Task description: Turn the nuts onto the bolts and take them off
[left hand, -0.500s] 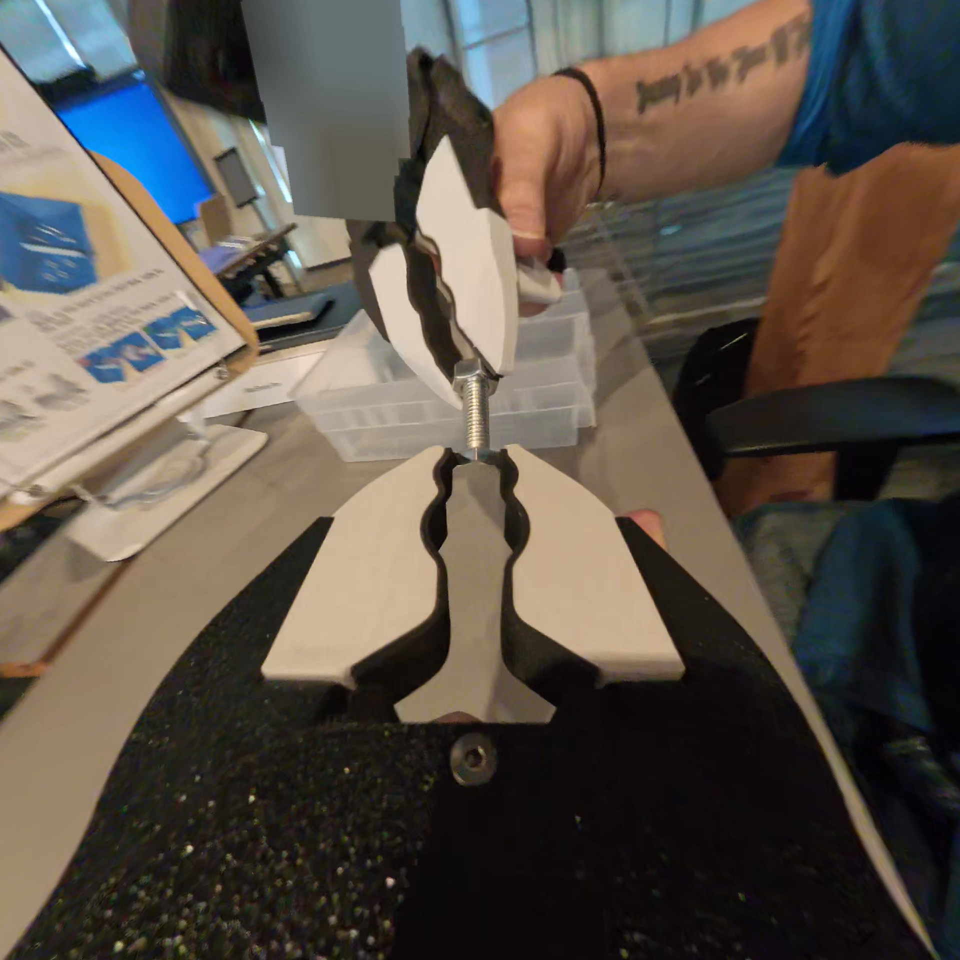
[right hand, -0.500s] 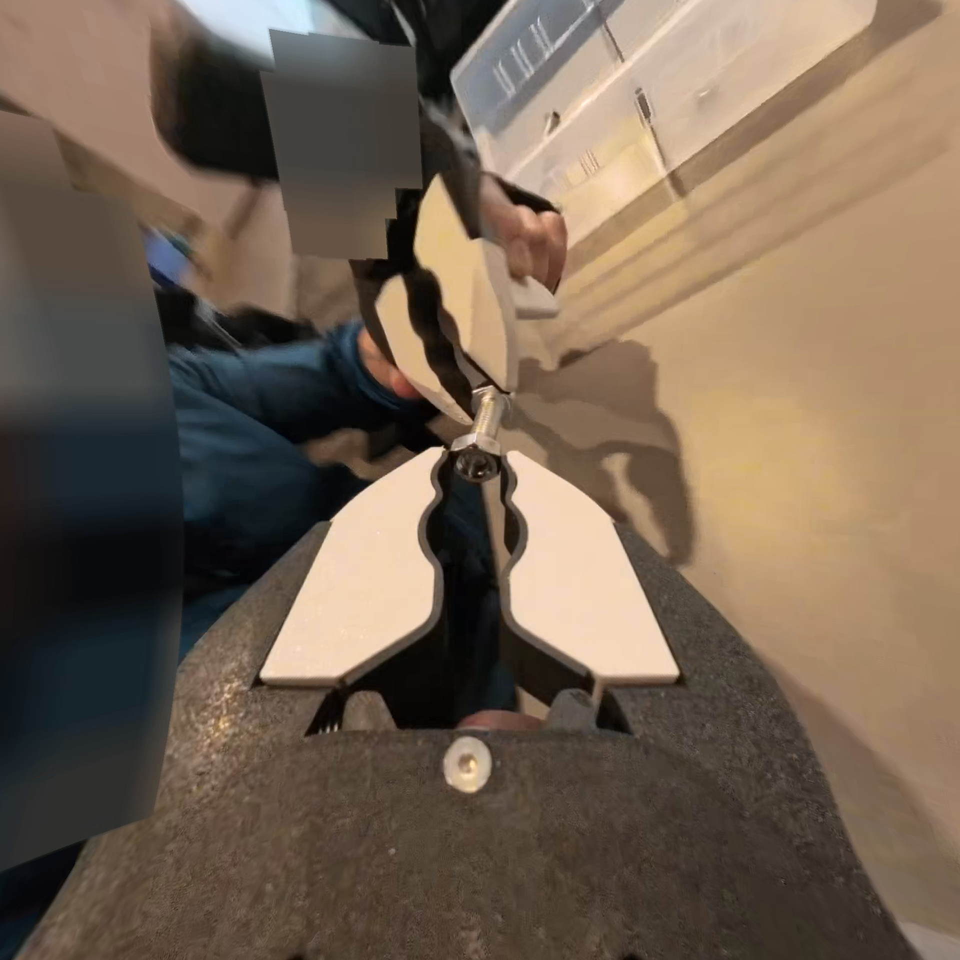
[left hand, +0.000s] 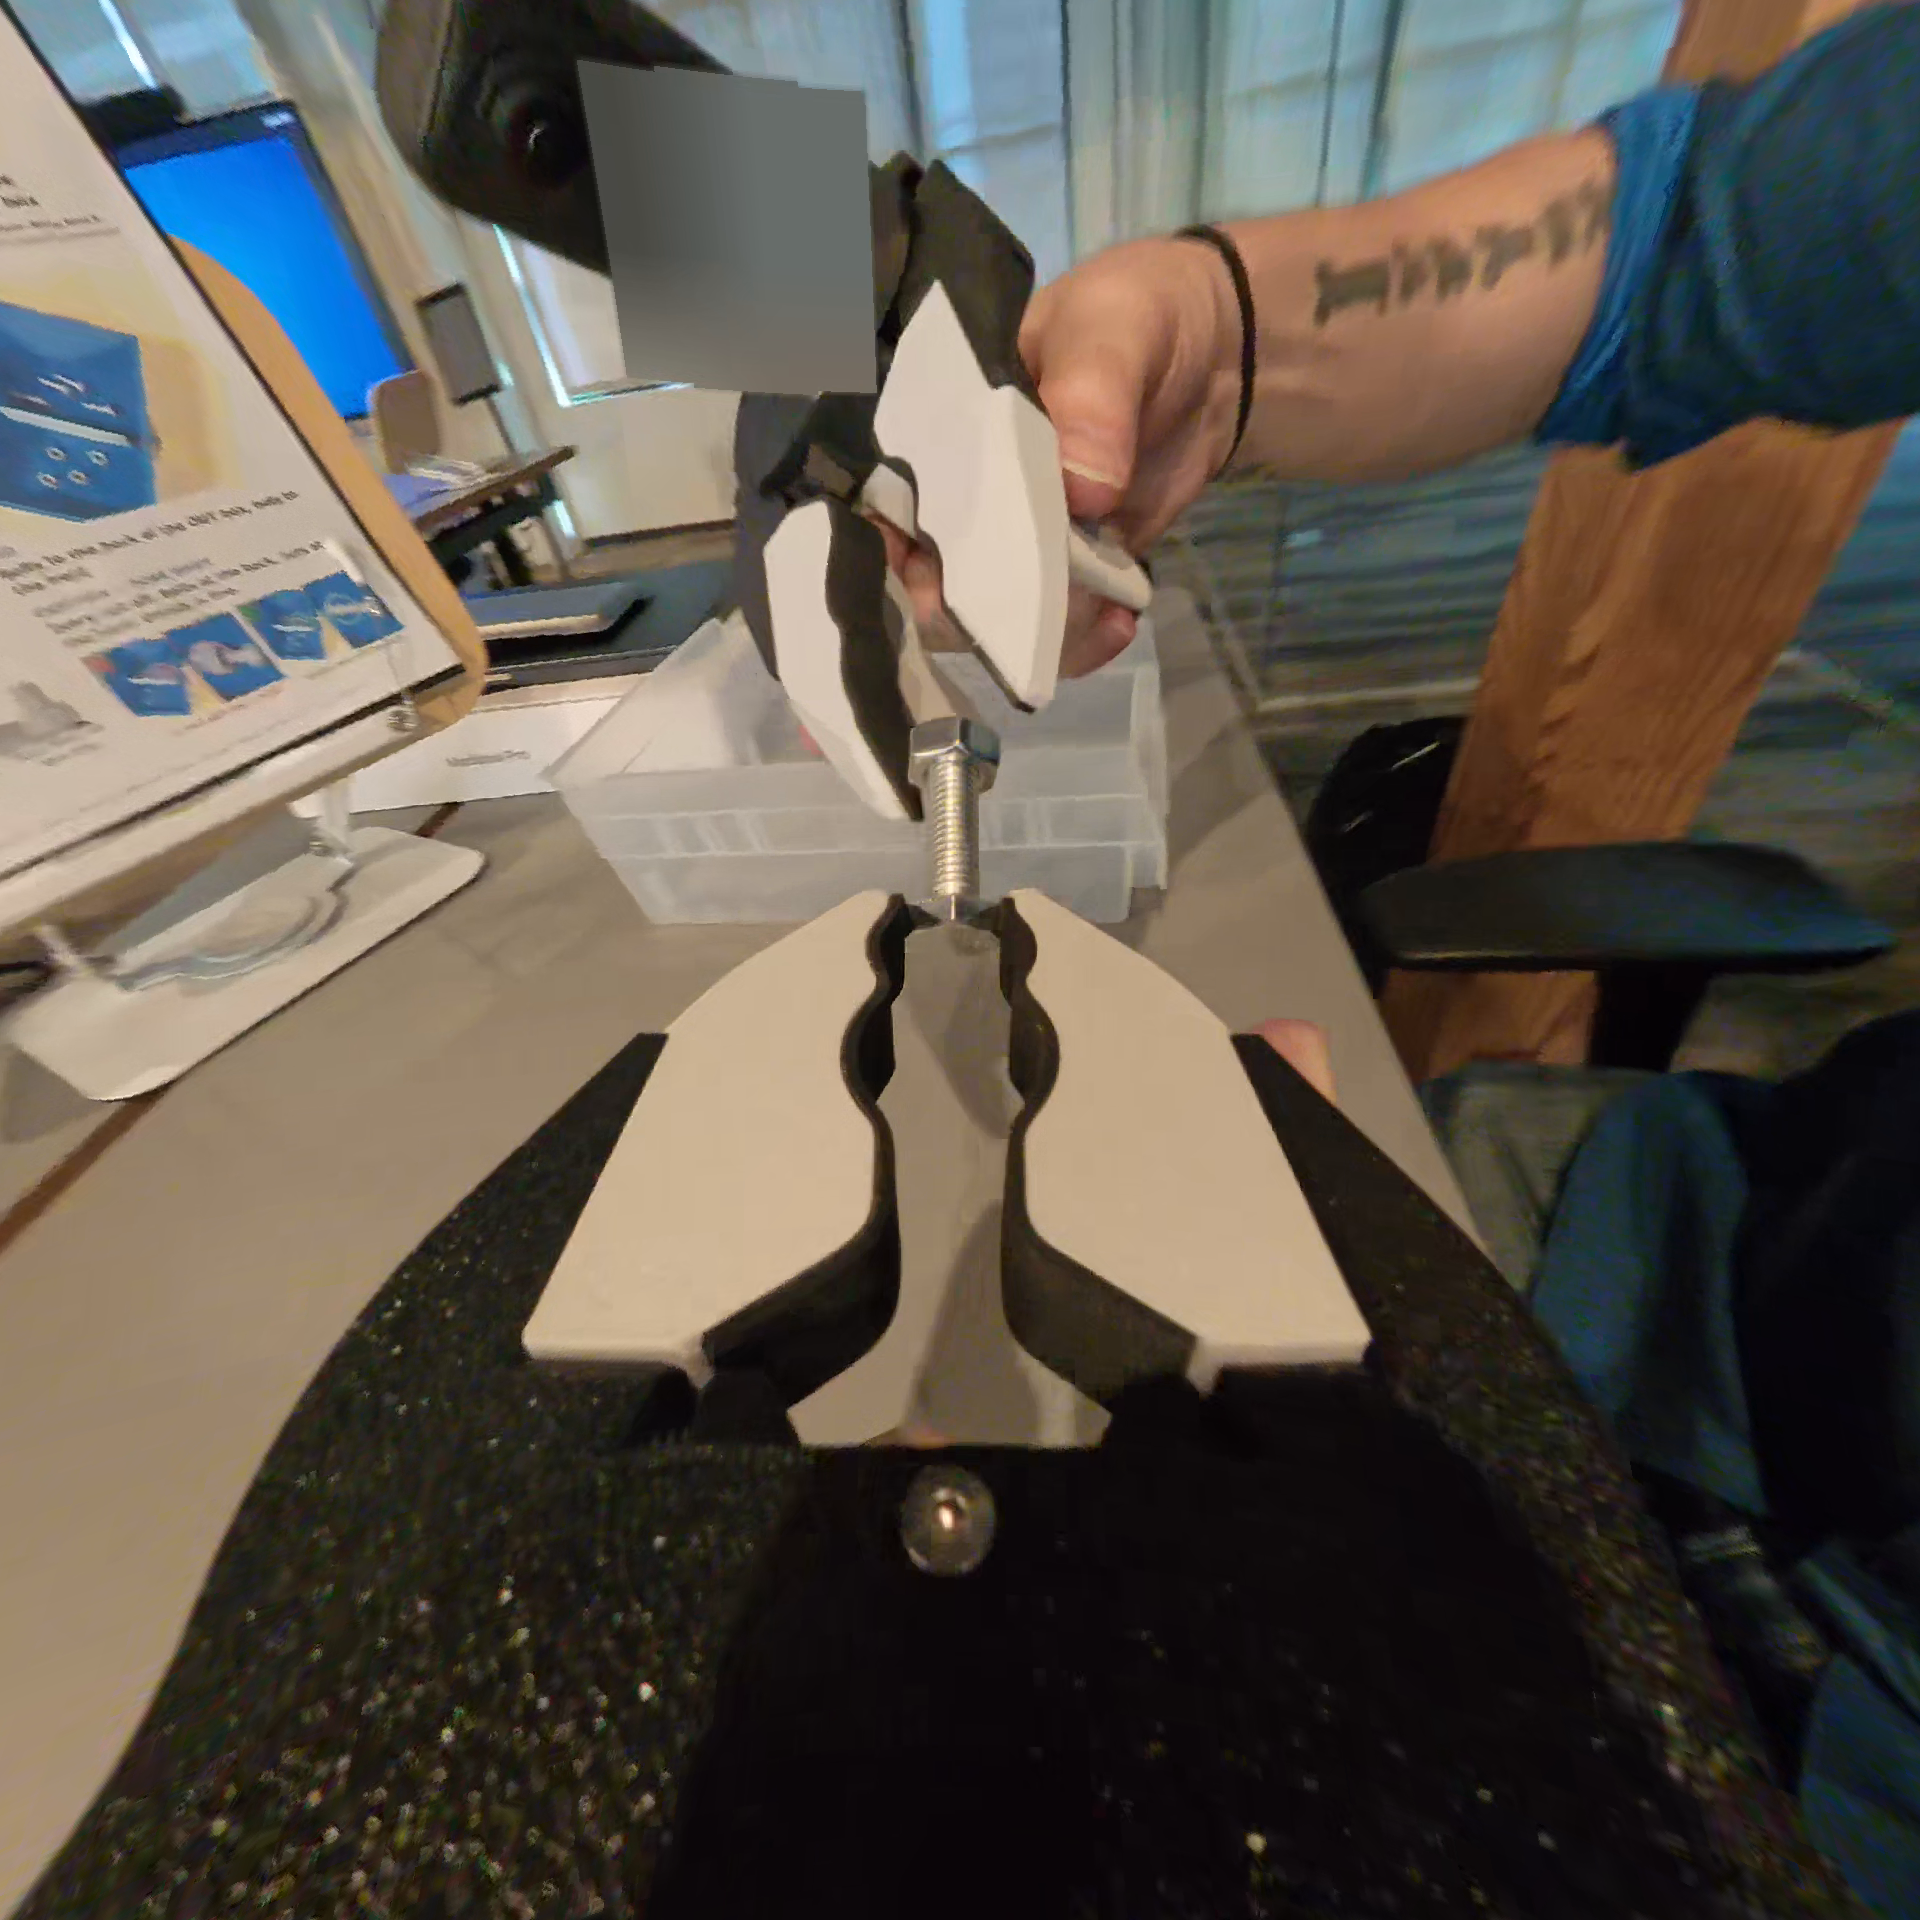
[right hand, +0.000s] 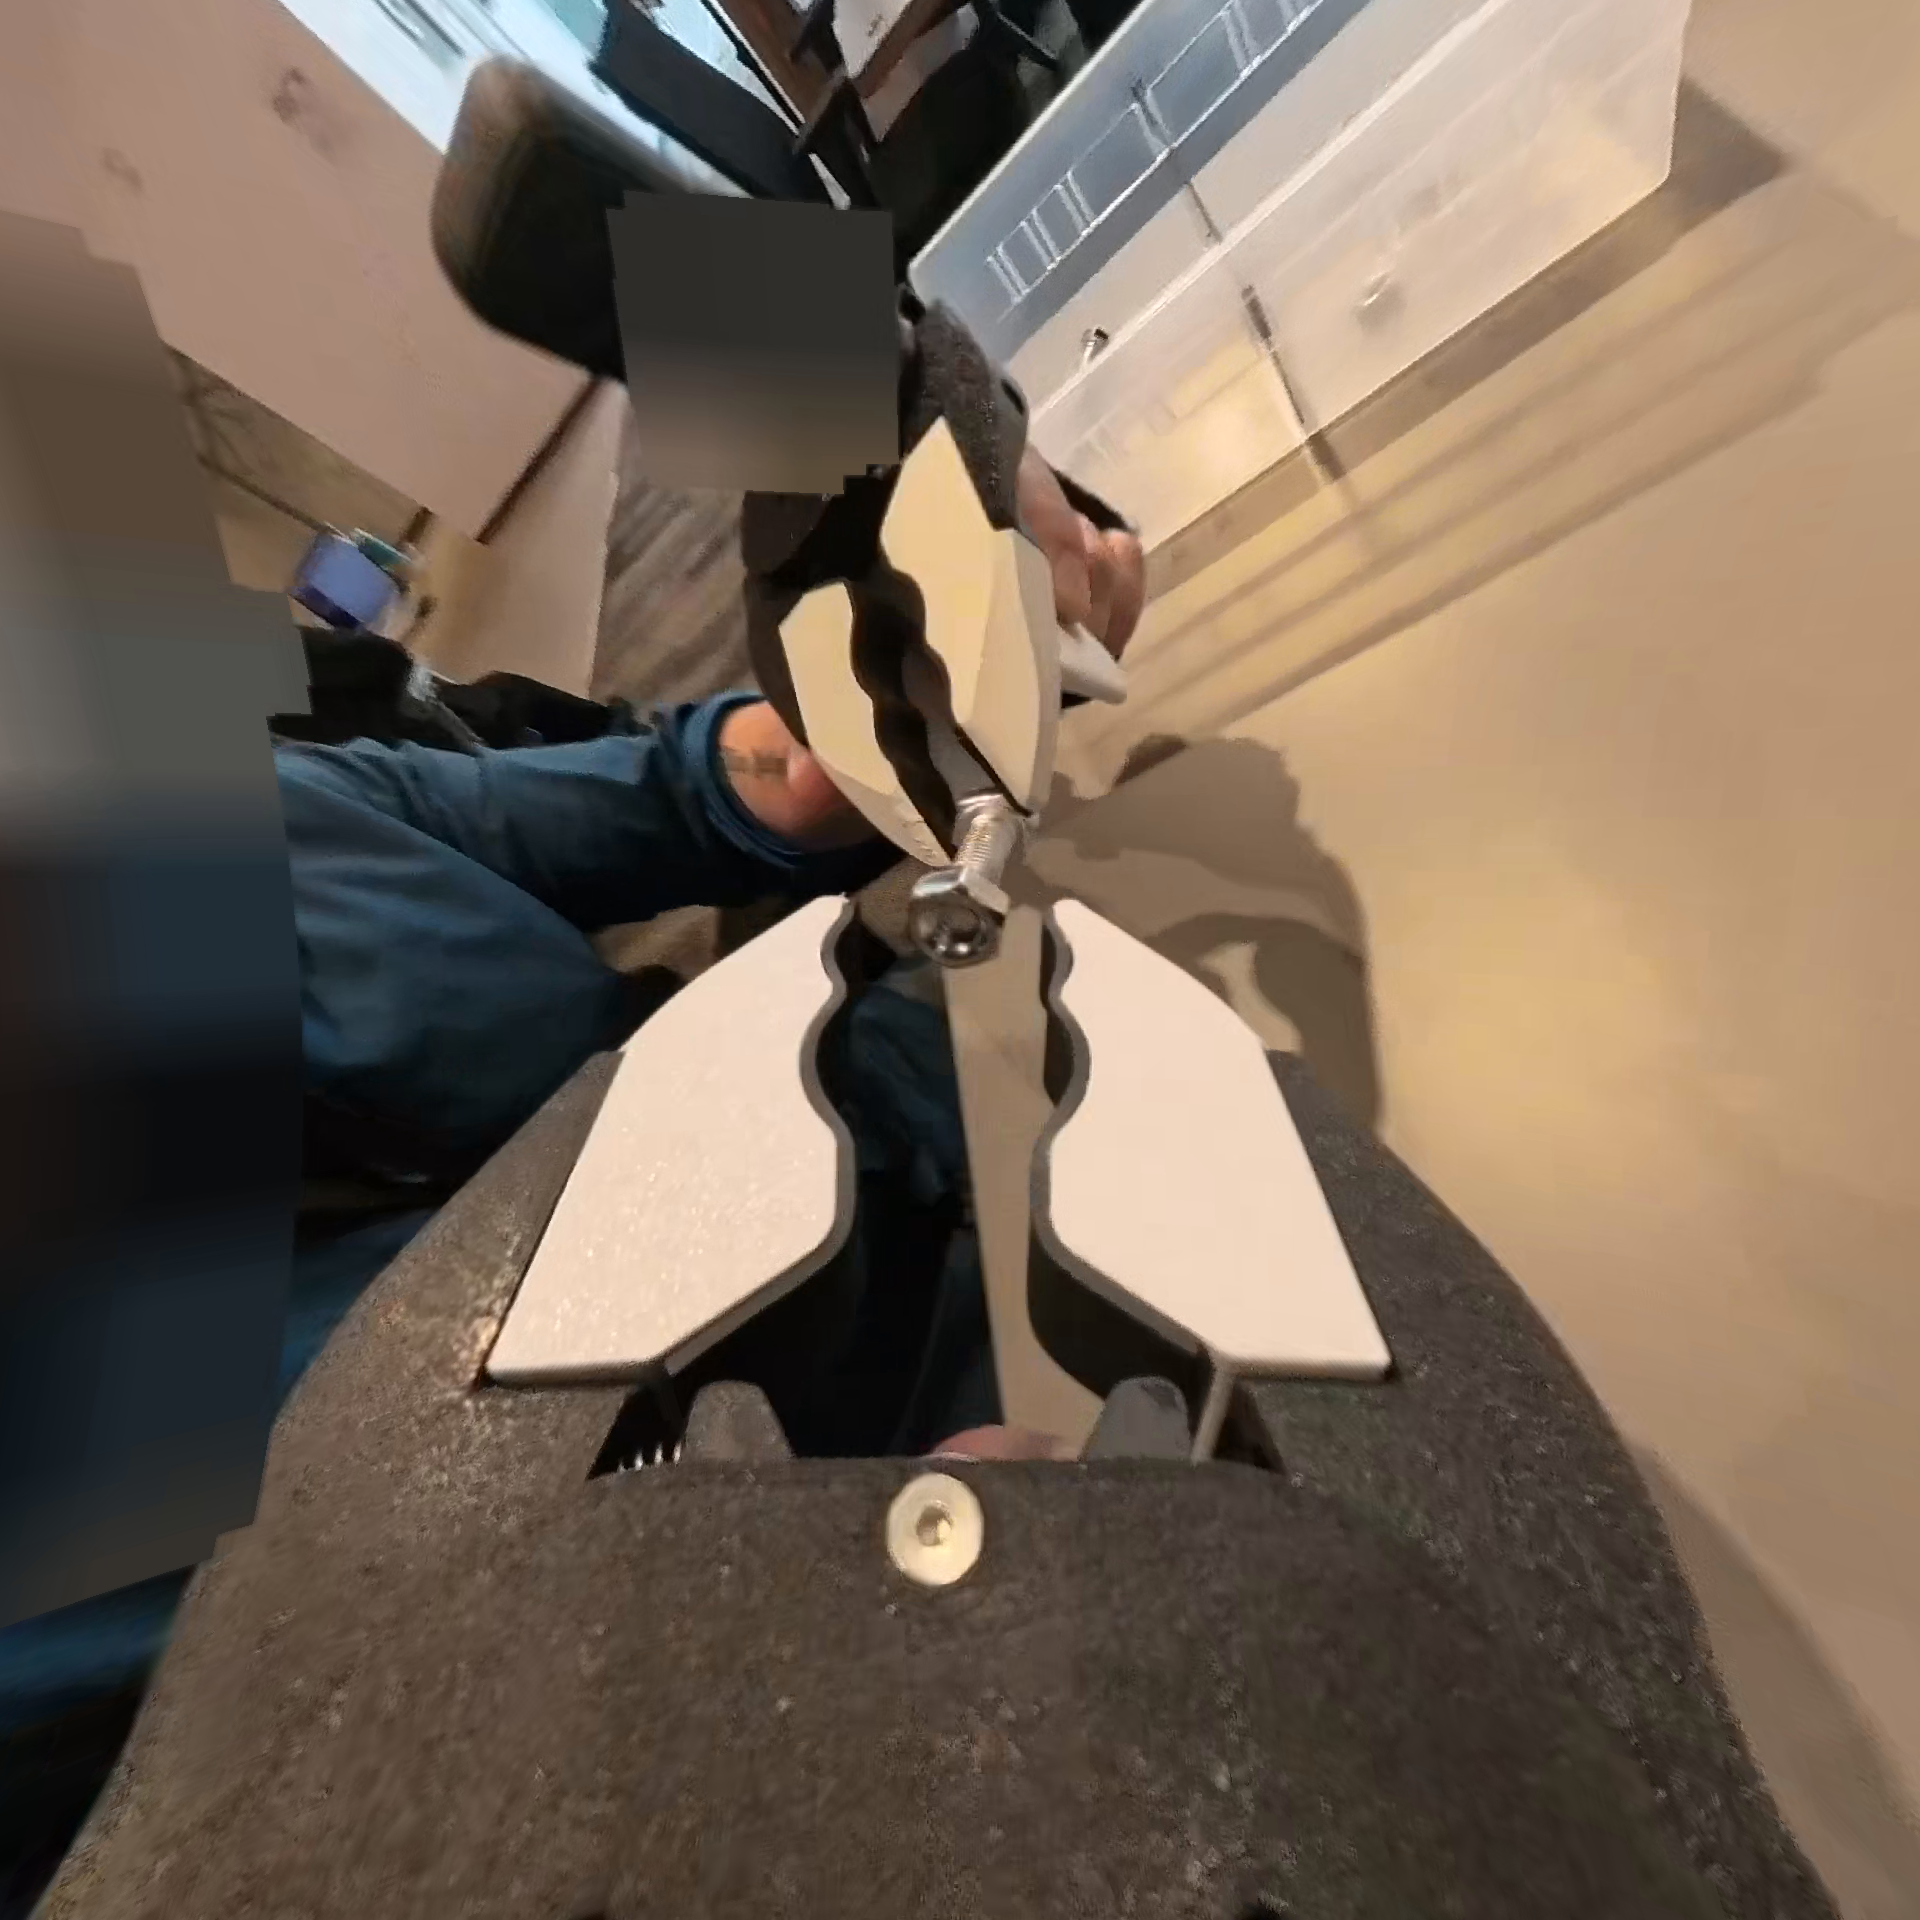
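Observation:
A silver bolt (left hand: pixel 952 831) stands between the two grippers, above the grey table (left hand: pixel 416 1091). My left gripper (left hand: pixel 954 912) is shut on the bolt's lower end. In the right wrist view, the left gripper (right hand: pixel 987 805) holds the bolt (right hand: pixel 982 847) from above. A hex nut (left hand: pixel 951 743) sits on the bolt's far end. My right gripper (right hand: pixel 951 909) has its jaws slightly apart around the nut (right hand: pixel 954 920), with a gap on the left side. In the left wrist view the right gripper (left hand: pixel 956 753) comes down from above, held by a hand (left hand: pixel 1122 416).
A clear plastic compartment box (left hand: pixel 810 831) stands on the table behind the bolt and also shows in the right wrist view (right hand: pixel 1299 312). A stand with a printed sheet (left hand: pixel 156 623) is at the left. A black chair armrest (left hand: pixel 1610 914) is off the table's right edge. Both grippers' tips are close together, under 4 cm apart.
The right gripper's jaws have parted a little around the nut, which they gripped tightly before. The left gripper still holds the bolt in the same place.

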Demonstrator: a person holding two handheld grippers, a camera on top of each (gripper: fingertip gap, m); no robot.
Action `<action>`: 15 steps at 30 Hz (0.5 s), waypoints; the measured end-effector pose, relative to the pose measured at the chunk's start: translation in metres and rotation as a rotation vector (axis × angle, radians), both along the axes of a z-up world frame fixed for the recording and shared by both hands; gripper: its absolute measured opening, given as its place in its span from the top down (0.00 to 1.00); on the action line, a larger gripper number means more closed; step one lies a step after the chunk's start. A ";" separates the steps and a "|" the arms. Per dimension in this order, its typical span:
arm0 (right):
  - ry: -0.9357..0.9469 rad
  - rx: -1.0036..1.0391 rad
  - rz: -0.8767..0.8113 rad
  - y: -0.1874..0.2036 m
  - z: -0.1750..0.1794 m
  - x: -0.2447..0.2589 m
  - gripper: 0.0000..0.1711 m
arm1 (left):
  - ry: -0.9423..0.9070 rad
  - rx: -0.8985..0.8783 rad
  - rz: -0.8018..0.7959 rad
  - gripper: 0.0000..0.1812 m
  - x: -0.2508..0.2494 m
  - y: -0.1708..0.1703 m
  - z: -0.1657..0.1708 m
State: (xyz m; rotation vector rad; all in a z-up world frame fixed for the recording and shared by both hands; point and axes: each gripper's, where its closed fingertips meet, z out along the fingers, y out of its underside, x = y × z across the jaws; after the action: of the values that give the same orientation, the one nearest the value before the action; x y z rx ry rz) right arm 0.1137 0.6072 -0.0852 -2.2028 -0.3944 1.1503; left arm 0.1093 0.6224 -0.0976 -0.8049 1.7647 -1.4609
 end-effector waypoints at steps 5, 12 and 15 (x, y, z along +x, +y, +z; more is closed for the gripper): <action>-0.532 0.446 0.183 -0.002 0.003 0.008 0.76 | 0.054 -0.321 -0.232 0.91 -0.009 -0.005 0.009; -1.072 0.963 0.517 -0.018 0.010 -0.021 0.78 | 0.137 -0.594 -0.472 0.91 -0.016 -0.010 0.011; -1.068 0.968 0.536 -0.015 0.010 -0.026 0.77 | 0.165 -0.634 -0.532 0.91 -0.017 -0.015 0.008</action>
State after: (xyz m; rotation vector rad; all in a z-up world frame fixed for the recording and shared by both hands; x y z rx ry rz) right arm 0.0877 0.5919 -0.0749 -1.6075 -1.6332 -0.2025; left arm 0.0918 0.6074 -0.0894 -0.8055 1.7219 -2.4431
